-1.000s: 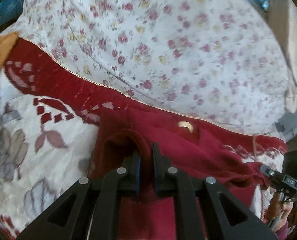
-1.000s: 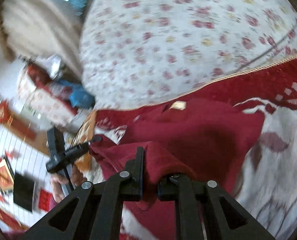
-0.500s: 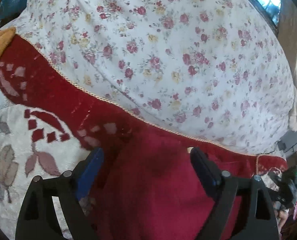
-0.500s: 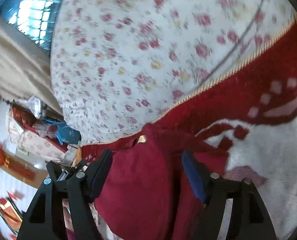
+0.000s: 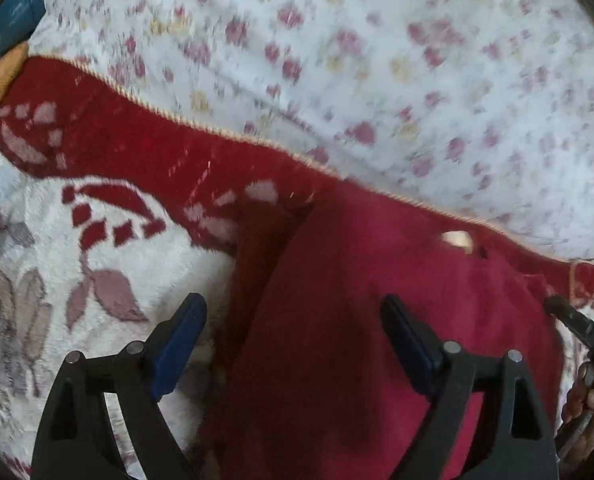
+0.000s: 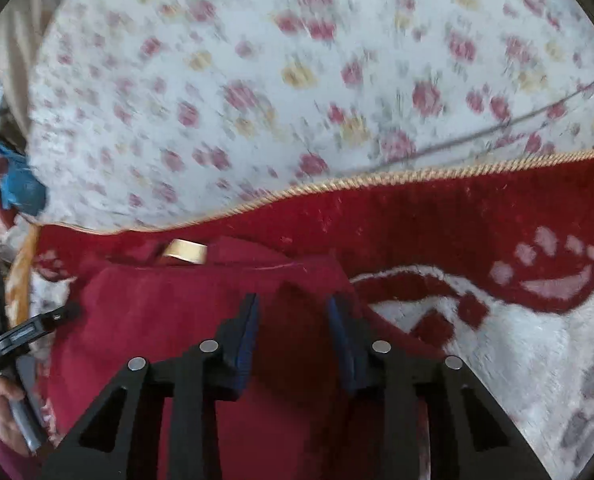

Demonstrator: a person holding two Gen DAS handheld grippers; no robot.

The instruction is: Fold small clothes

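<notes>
Fabric this soft will likely be light and floppy, sagging wherever it is not supported, so the safest holds look to be its corners and folded edges rather than the flat middle. The dark red garment (image 5: pixel 377 320) is a fleecy, plain piece with a small pale label (image 5: pixel 457 239) near its far edge, and it appears already doubled over, with one straight fold line running down its left side. It lies on a red and white patterned blanket (image 5: pixel 97 152), close to the blanket's gold-corded far edge, beyond which a floral sheet (image 5: pixel 377 60) covers the bed. Poised over the garment's left fold, the left gripper (image 5: pixel 293 320) has its jaws spread wide and holds nothing. Nearer the garment's right edge, the right gripper (image 6: pixel 293 312) has its jaws partly open, straddling a raised ridge of cloth without pinching it.
</notes>
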